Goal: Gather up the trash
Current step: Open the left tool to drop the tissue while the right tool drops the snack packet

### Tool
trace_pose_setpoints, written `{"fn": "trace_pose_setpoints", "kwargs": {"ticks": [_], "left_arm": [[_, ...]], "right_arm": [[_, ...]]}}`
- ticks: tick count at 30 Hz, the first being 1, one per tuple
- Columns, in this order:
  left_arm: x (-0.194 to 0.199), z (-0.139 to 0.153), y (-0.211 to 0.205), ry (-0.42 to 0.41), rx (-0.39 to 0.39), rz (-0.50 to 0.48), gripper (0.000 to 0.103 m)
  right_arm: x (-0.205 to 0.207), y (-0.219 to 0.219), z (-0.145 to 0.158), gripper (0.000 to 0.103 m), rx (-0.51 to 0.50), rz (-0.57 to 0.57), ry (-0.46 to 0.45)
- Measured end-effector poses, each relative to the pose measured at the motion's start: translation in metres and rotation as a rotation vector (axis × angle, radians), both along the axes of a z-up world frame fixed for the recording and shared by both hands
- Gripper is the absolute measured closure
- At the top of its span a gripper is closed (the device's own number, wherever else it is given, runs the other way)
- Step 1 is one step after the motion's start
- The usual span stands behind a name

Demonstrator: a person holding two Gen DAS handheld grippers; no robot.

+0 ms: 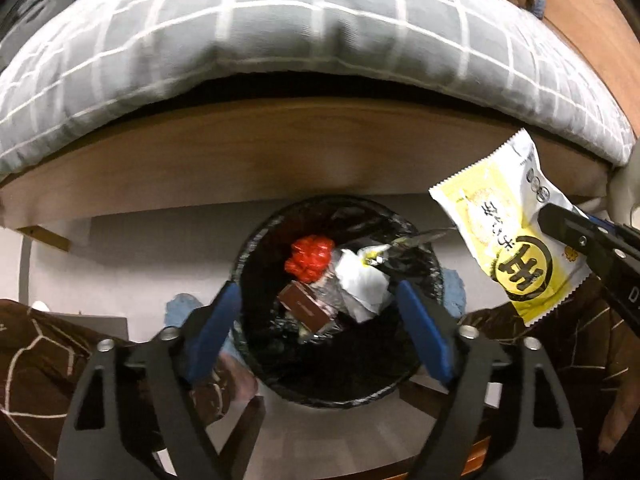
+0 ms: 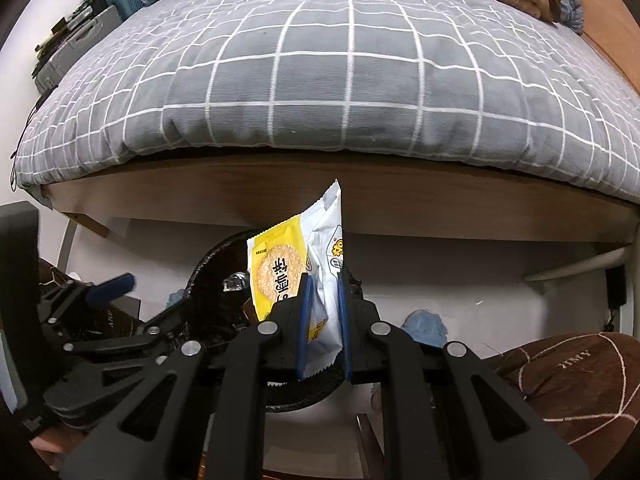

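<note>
A bed [image 2: 320, 80] with a grey checked quilt filled the background, its wooden frame [image 1: 280, 160] running across above a pale floor. A round bin [image 1: 340, 392] with a black liner stood on the floor just in front of the frame.

Left tongs [image 1: 316, 322]: jaws wide apart, nothing between the blue pads [image 1: 212, 332]. They hung directly over the bin's mouth, pointing steeply down. In the right view they showed at the left edge [image 2: 110, 286], beside the bin.

Right tongs [image 2: 323, 320]: jaws closed tight on a snack wrapper [image 2: 280, 268], both blue pads pressing its lower part. In the left view the wrapper [image 1: 504, 232] was held in the air just right of the bin, above rim level, not touching it.

Wrapper: white and yellow, serrated ends, a printed round cracker, dark characters and a black ring logo. It looked flat and creased, folded lengthwise at the grip.

In the bin: a red crumpled lump [image 1: 310, 258], a brown box [image 1: 306, 308], white crumpled paper [image 1: 360, 288].

Brown slippers [image 2: 580, 380] with pale line pattern lay on the floor near the bin.
</note>
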State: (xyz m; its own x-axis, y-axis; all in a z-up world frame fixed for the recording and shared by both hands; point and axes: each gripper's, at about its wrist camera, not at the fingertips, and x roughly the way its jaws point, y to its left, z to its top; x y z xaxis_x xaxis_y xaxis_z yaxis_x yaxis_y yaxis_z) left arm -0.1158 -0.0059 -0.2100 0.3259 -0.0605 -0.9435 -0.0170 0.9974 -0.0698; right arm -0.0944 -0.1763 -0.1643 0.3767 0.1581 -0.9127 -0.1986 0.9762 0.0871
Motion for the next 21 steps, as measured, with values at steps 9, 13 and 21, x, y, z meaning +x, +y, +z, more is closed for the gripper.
{"fn": "trace_pose_setpoints", "kwargs": {"ticks": [9,13,21], "left_arm": [[-0.009,0.012,0.045,-0.04,0.038,0.103,0.006],[-0.012,0.014,0.055,-0.04,0.04,0.123,0.006],[-0.01,0.017,0.057,-0.039,0.013,0.14,0.006]], "right_arm": [[0.001,0.02,-0.013,0.091,-0.009,0.069,0.028],[0.002,0.024,-0.022,0.091,-0.012,0.08,0.06],[0.001,0.033,-0.028,0.074,-0.008,0.094,0.064]]}}
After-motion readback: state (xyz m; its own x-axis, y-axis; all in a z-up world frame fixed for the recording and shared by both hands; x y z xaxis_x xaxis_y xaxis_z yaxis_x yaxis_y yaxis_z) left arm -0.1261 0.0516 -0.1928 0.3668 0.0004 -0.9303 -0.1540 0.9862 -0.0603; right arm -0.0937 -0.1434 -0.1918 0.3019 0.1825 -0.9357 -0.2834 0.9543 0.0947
